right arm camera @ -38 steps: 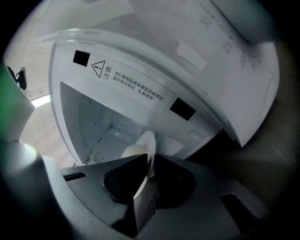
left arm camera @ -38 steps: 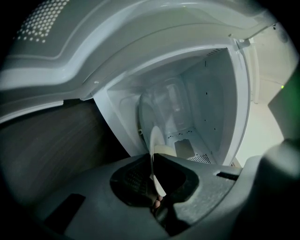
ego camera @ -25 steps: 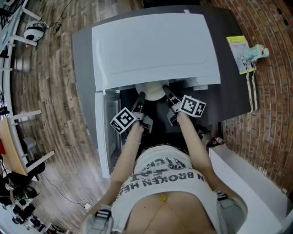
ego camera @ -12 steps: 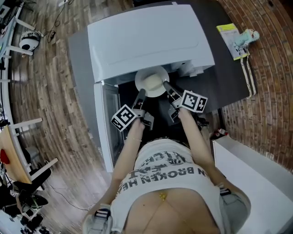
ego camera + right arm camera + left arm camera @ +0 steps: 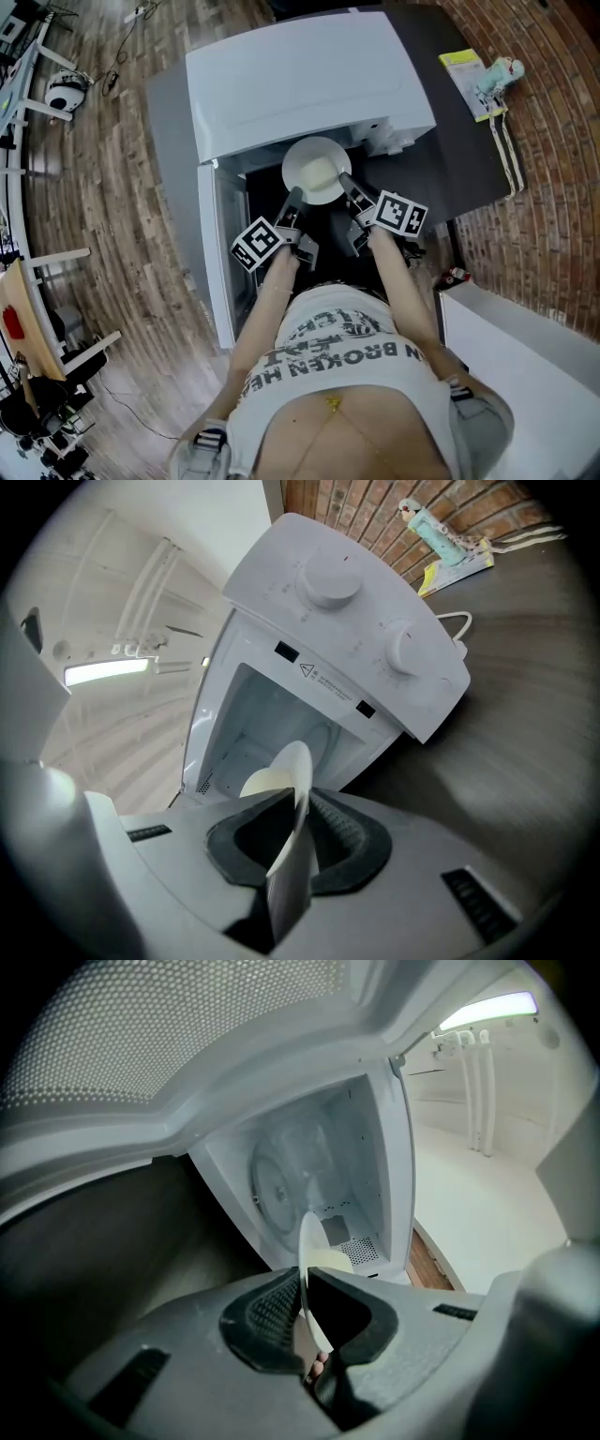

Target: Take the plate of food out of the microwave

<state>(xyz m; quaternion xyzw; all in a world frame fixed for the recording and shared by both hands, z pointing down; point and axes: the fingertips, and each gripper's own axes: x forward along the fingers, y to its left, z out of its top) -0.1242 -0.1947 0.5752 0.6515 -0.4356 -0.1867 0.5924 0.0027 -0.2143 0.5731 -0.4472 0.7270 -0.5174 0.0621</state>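
Observation:
A white plate (image 5: 317, 170) with pale yellow food on it hangs just outside the front of the white microwave (image 5: 300, 80). My left gripper (image 5: 294, 200) is shut on the plate's near left rim, my right gripper (image 5: 345, 183) on its near right rim. In the left gripper view the plate (image 5: 307, 1251) shows edge-on between the jaws of the left gripper (image 5: 306, 1312), with the microwave's bare cavity (image 5: 309, 1176) behind. In the right gripper view the plate (image 5: 286, 785) stands edge-on in the right gripper (image 5: 298, 841), before the open microwave (image 5: 319, 658).
The microwave door (image 5: 216, 253) hangs open at the left, beside my left arm. The microwave stands on a dark table (image 5: 464, 159). A yellow packet and a small toy (image 5: 487, 80) lie at its far right. A brick wall (image 5: 553, 187) and a white surface (image 5: 525, 347) are on the right.
The plate has come out of the microwave's cavity toward me, held by both grippers; a second ago only its near edge showed under the microwave's top.

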